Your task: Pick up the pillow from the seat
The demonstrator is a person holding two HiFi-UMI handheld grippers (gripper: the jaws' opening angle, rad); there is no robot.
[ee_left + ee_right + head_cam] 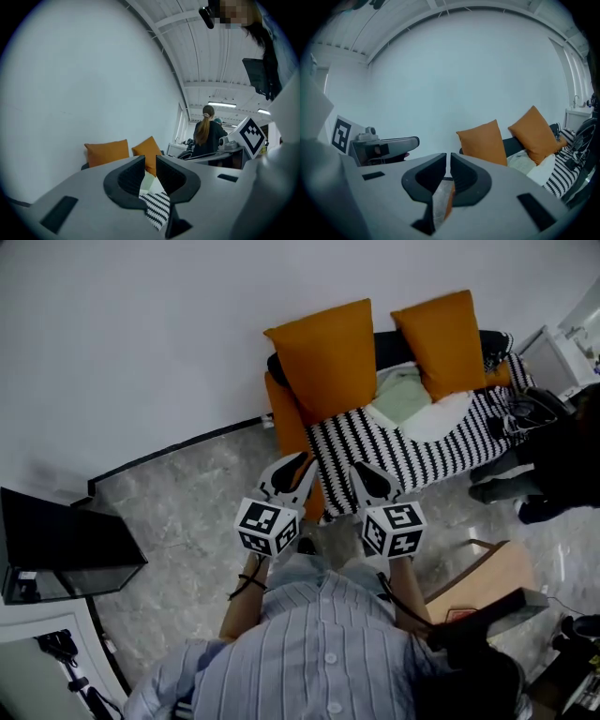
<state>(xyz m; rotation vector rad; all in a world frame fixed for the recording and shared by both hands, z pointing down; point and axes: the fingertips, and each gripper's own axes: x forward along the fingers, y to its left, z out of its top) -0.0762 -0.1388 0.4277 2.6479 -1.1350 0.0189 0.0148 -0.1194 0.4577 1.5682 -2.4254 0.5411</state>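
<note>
Not started, as far as I can judge. Both pillows are on the seat (405,457), untouched. The left orange pillow (328,357) leans on the backrest at the seat's rear left corner. The right orange pillow (446,337) leans along the rear edge further right, with a pale cloth bundle (403,395) just in front, between the two. The task doesn't say which pillow is meant.

The left gripper (302,463) hangs just short of the seat's front edge, jaws slightly parted, nothing between them. The right gripper (362,471) is beside it, jaws clenched and empty.

Everything is left to do: reach in, close on a pillow, lift it off.
</note>
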